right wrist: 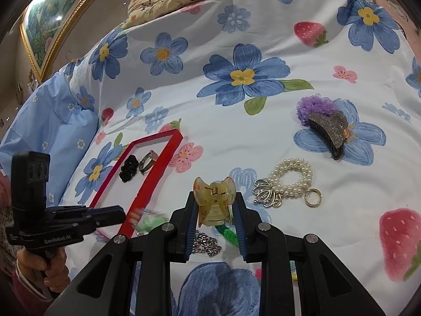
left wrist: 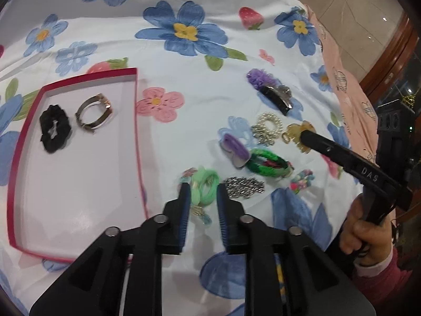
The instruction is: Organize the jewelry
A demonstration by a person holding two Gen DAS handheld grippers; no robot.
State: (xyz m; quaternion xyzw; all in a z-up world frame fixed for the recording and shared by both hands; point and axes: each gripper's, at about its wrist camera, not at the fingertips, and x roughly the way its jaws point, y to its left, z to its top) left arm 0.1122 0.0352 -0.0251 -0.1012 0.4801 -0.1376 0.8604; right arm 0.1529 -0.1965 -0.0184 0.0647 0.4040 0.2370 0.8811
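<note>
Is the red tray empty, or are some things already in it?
Not empty. The red tray holds two things near its far end: a black scrunchie and a metal bracelet. The rest is bare.

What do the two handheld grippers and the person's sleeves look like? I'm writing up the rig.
Both grippers are matte black plastic linkages with silver pivot pins and blue ribbed pads on the jaws. The left gripper reads "GenRobot.AI" on its side, the right gripper "DAS". Each carries a boxy black top module. The sleeve is dark pink with a lighter cuff.
</note>
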